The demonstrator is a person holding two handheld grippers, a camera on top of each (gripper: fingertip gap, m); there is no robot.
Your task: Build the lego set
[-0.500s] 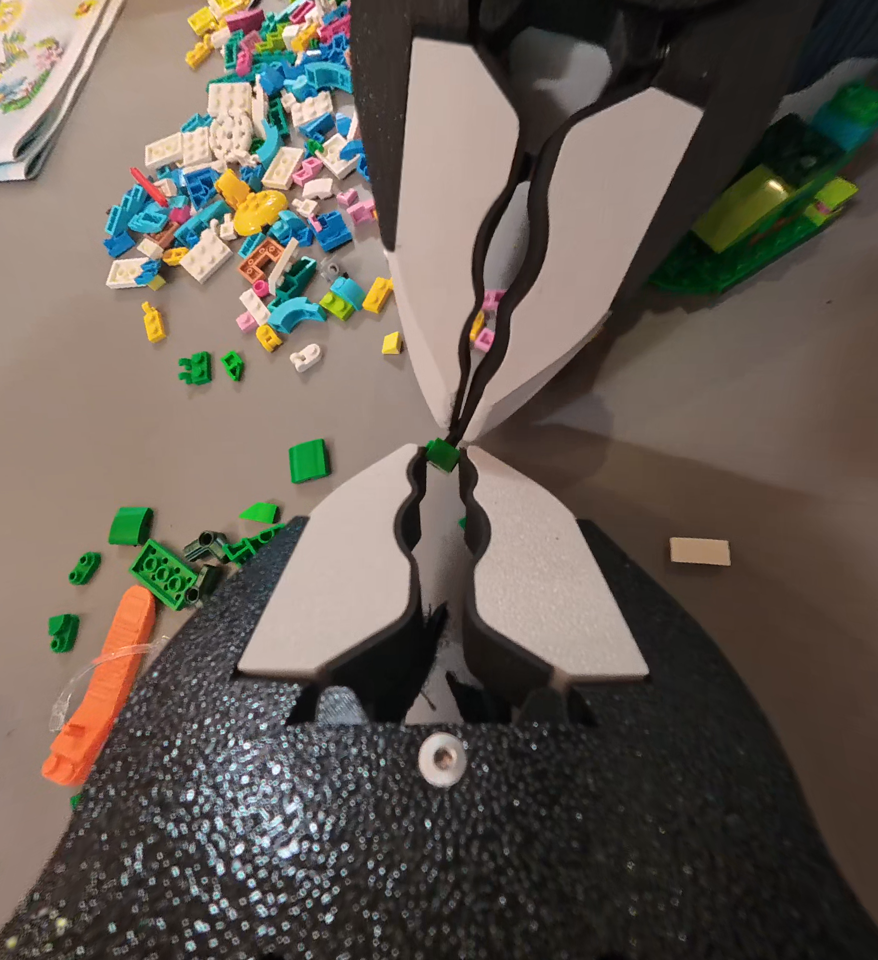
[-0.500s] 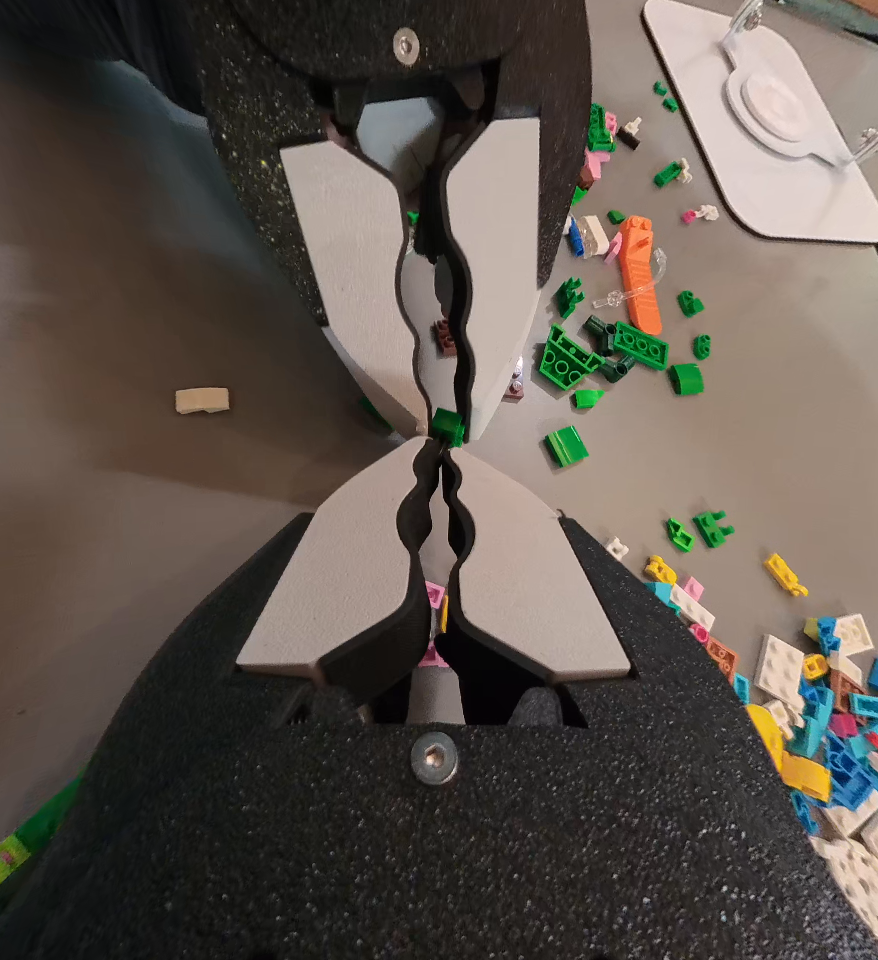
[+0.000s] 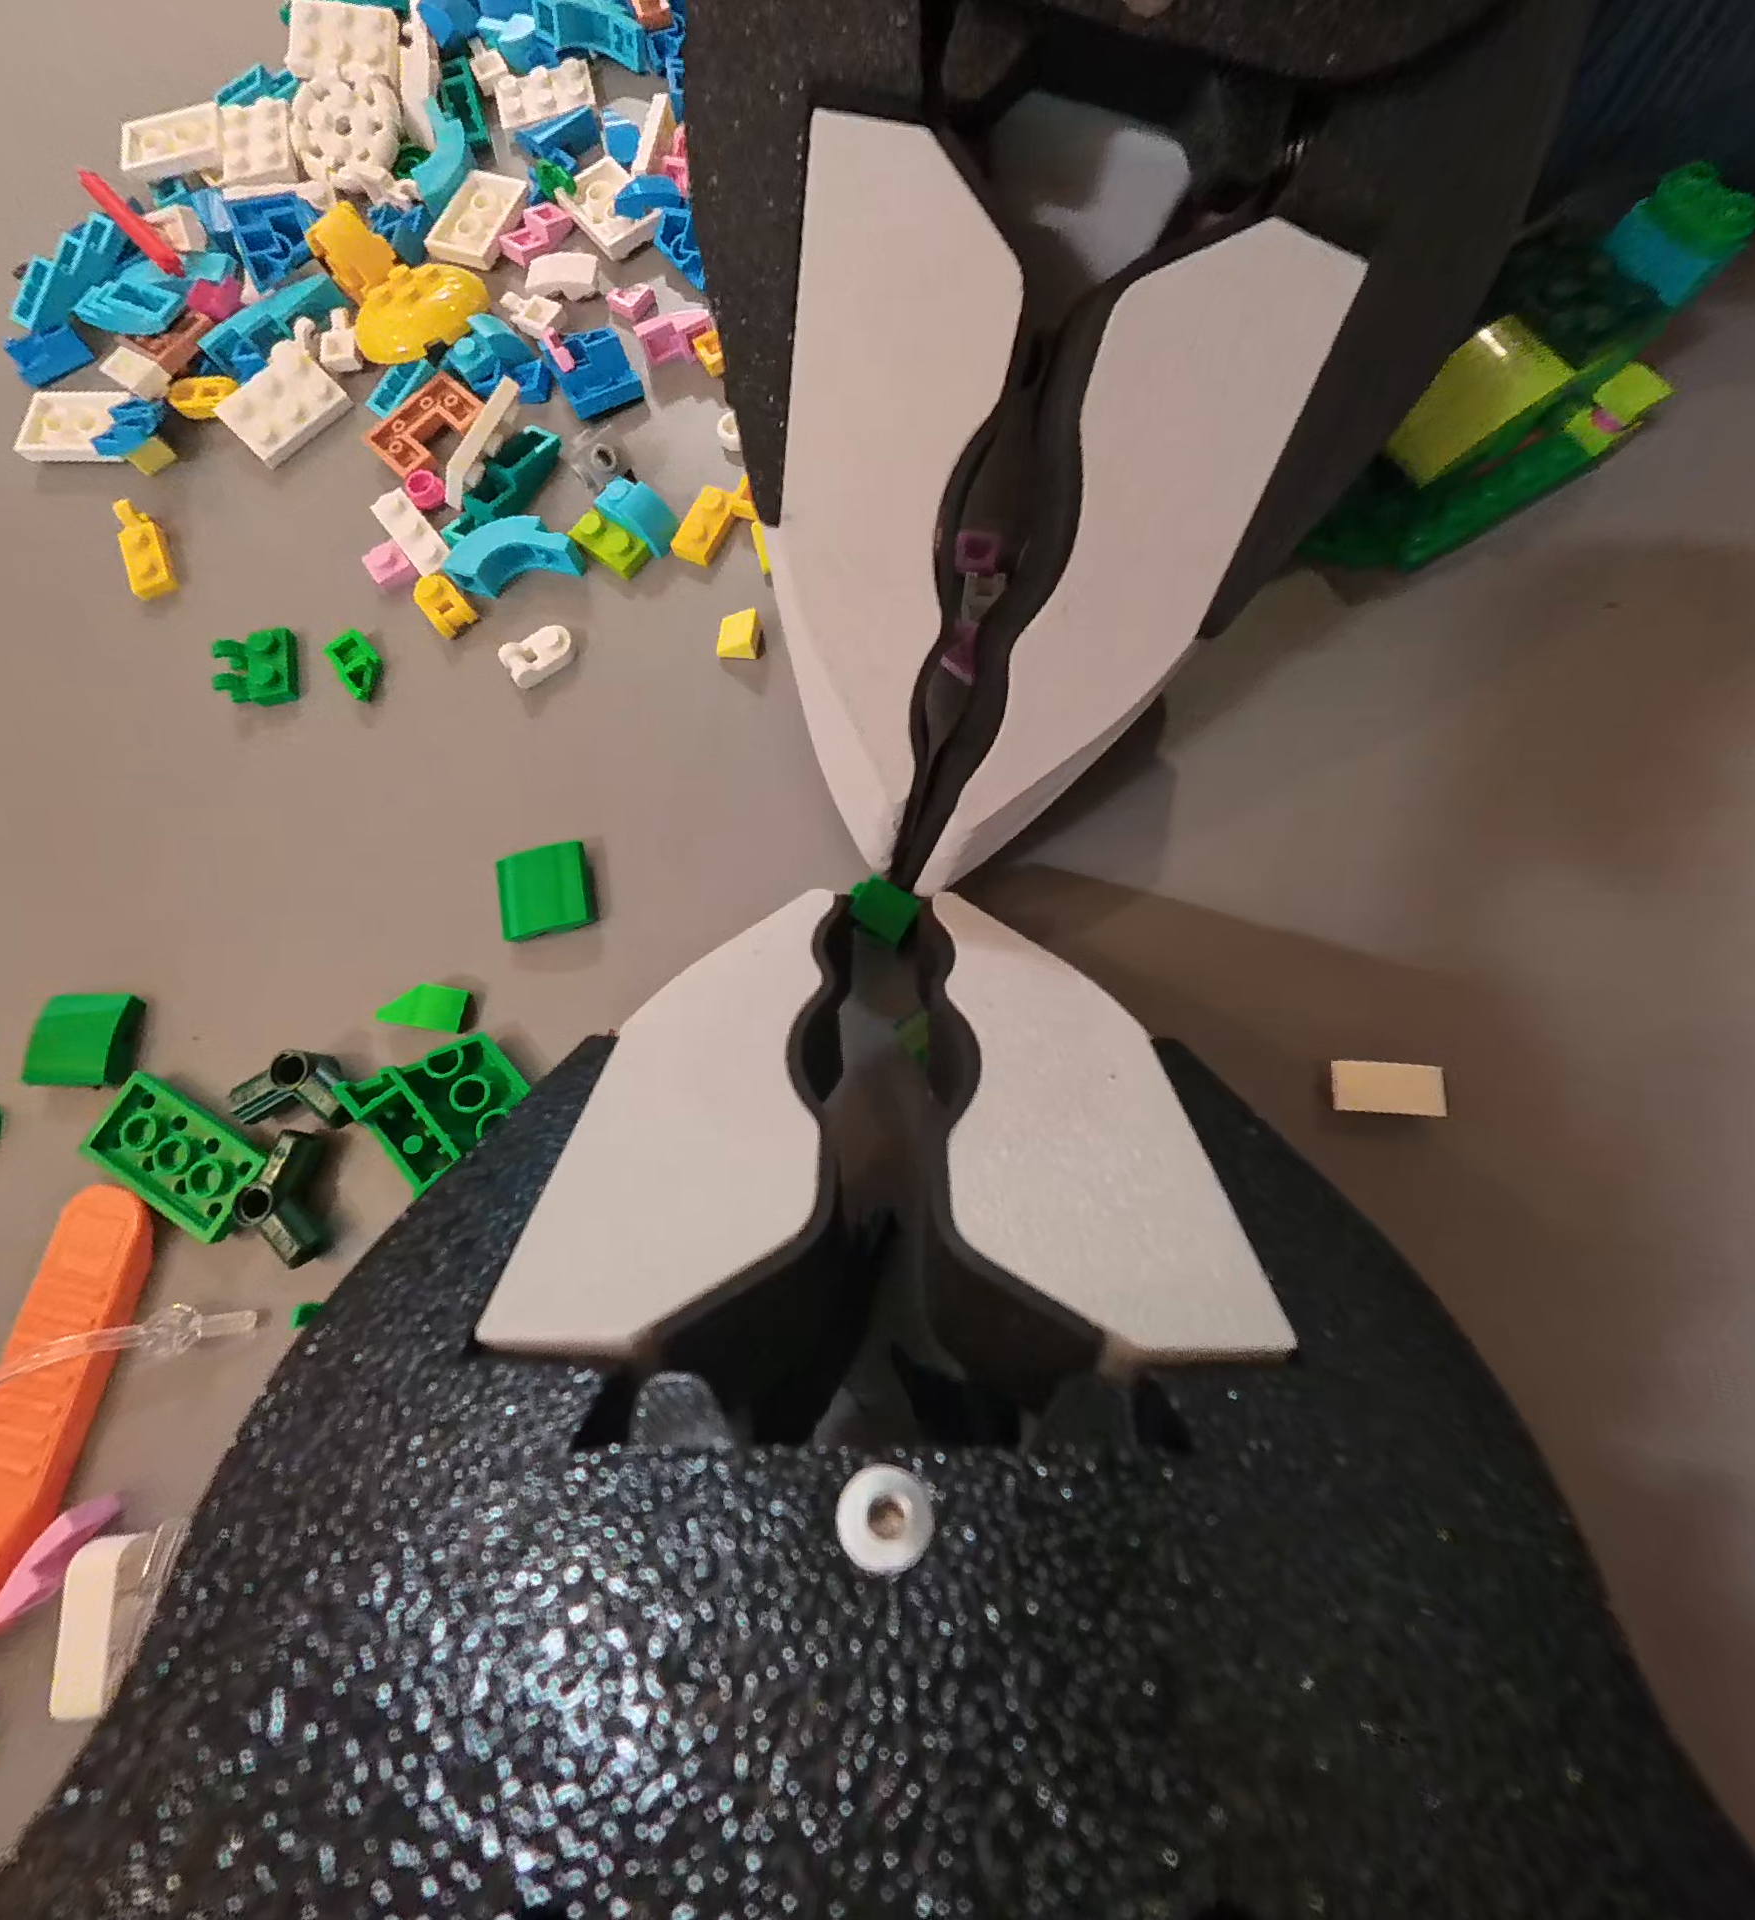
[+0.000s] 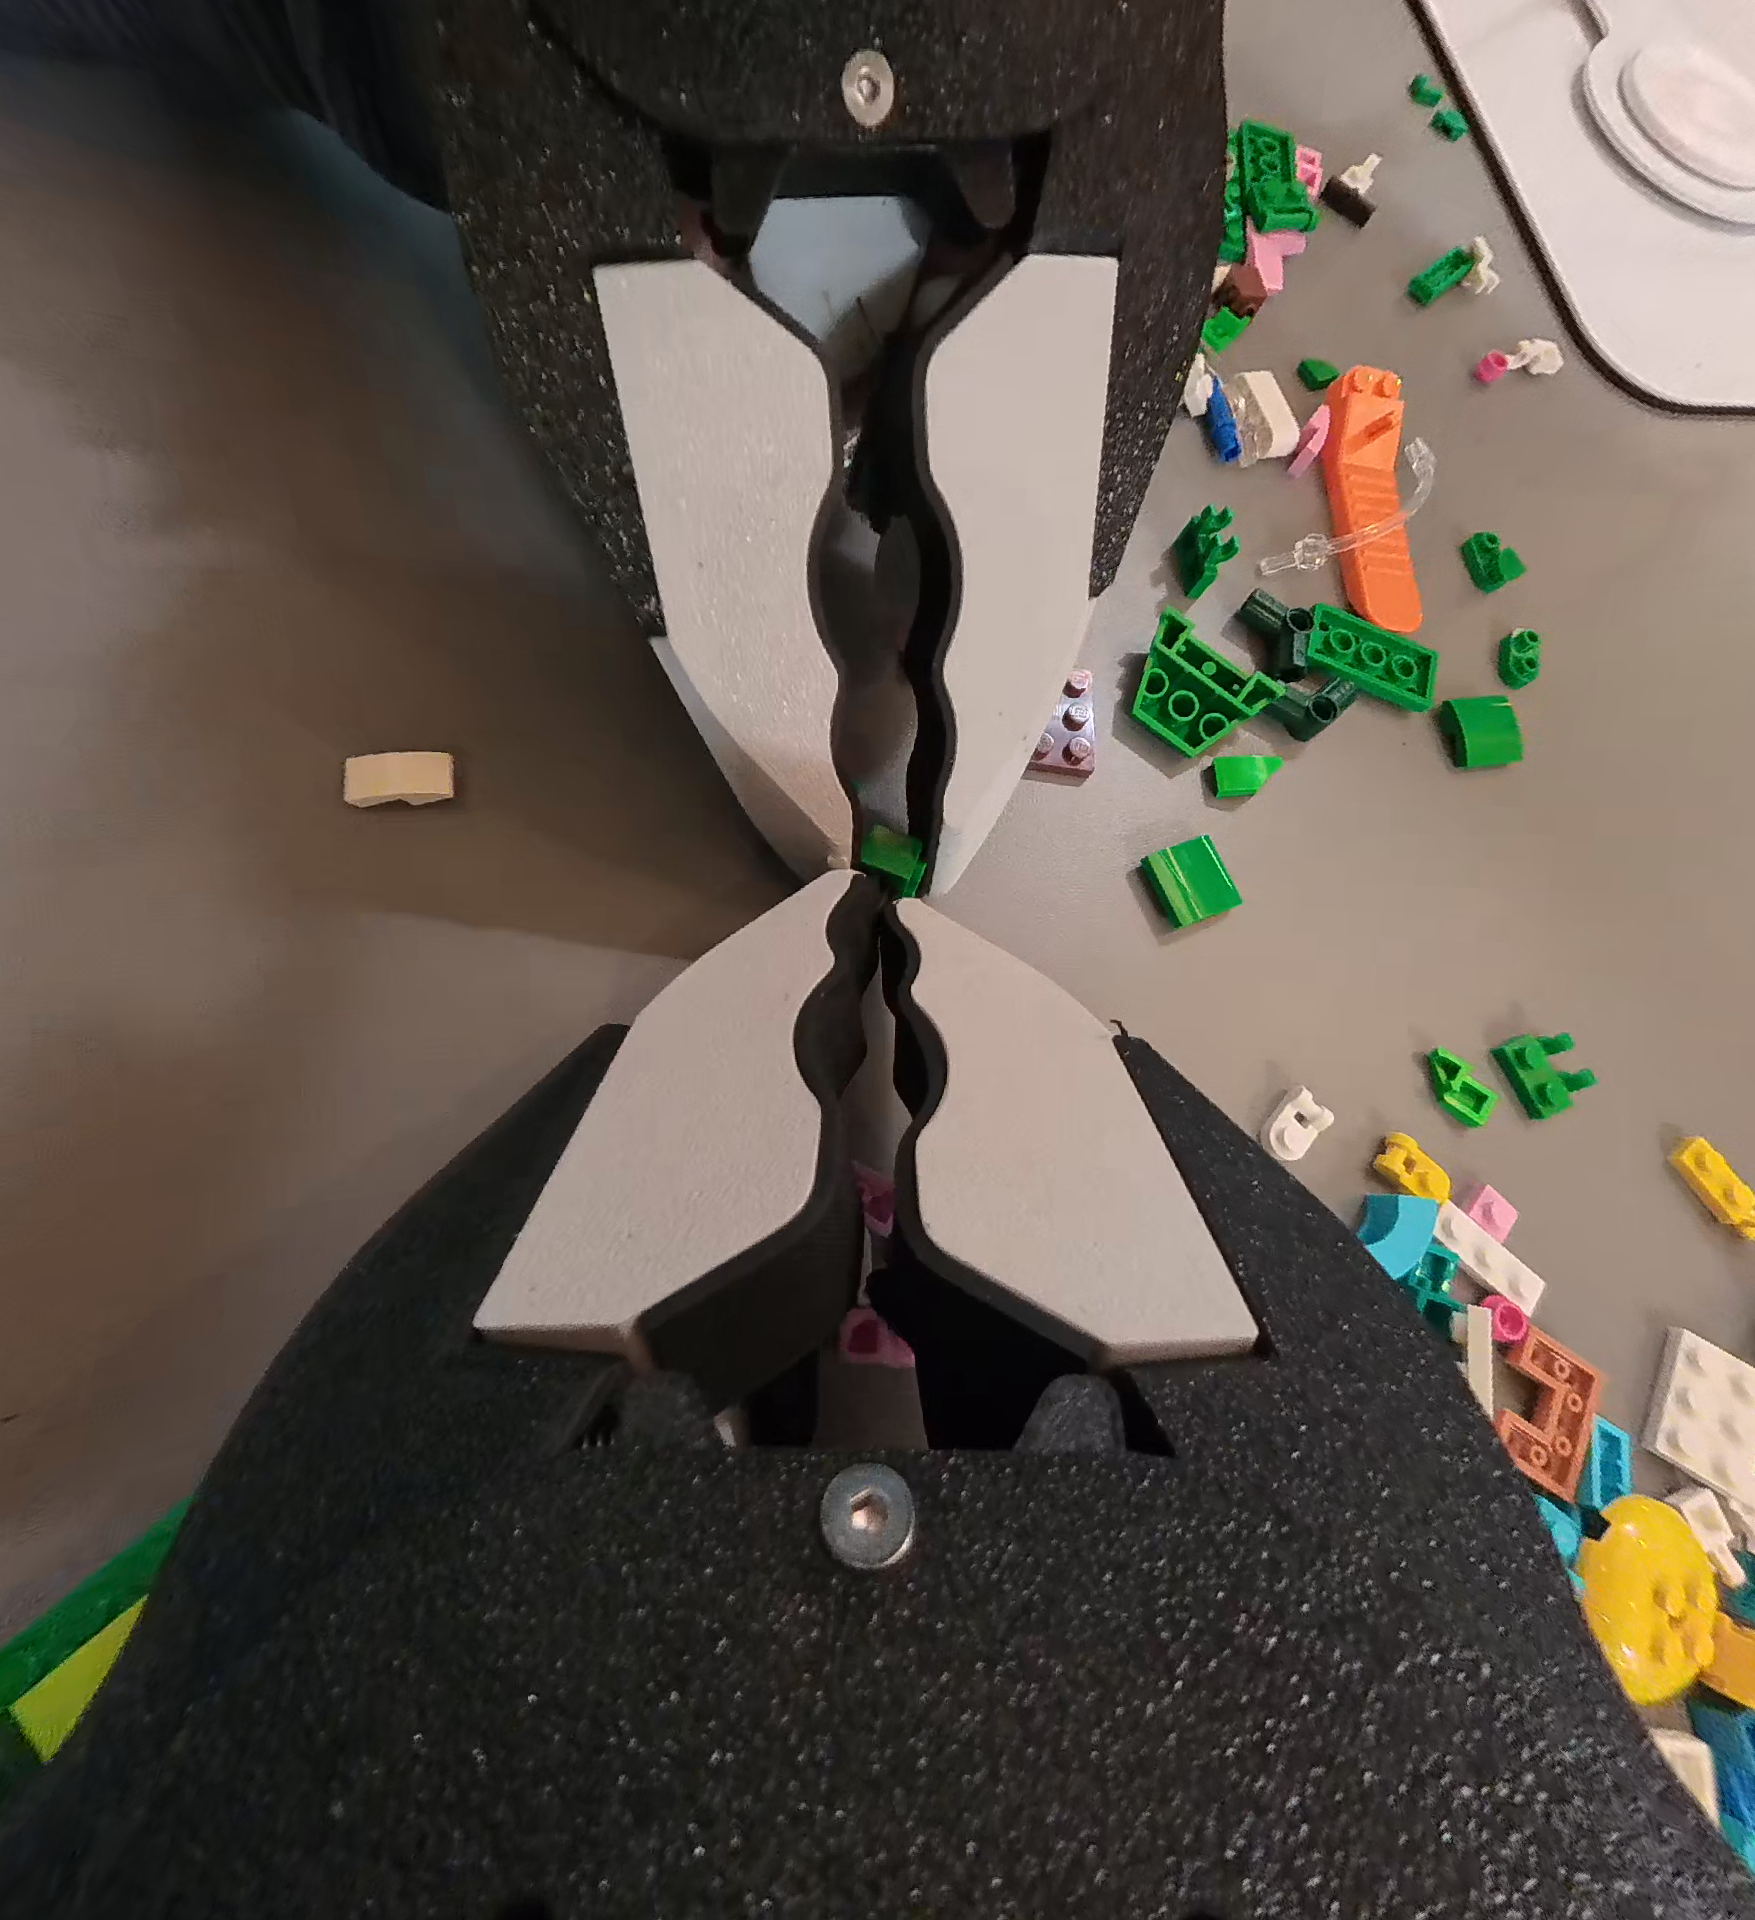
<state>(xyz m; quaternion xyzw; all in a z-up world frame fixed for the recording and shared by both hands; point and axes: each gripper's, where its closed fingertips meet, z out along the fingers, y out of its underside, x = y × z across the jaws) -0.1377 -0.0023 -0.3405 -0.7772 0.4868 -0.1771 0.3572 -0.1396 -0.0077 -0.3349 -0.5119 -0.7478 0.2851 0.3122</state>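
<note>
Holding the small green piece [image 3: 883,910] at the tips of my left gripper [image 3: 885,914], I have the right gripper [image 4: 878,902] meeting it nose to nose above the grey table [image 3: 1475,810]. Half a second back the two sets of tips stood the same way, but the scene under them has slid: in the left wrist view the colourful pile of loose bricks [image 3: 353,281] now sits closer and the instruction booklet has dropped out of view at the far left. So both grippers have travelled together while the piece stayed pinched, and I read that as a hand-over or regrip in mid-air, not yet finished.

The left jaws are open only as far as the piece is wide and clamp it. The right jaws are drawn almost fully together, their tips touching the piece's far side; whether they actually grip it I cannot tell.

The part-built green model [image 3: 1538,416] lies far right in the left wrist view, well apart from the tips. The orange brick separator [image 4: 1366,499] and a cream tile [image 4: 398,778] lie on the table, untouched. Next I would want one gripper to take a firm, square hold before the other lets go, or the piece may drop.
</note>
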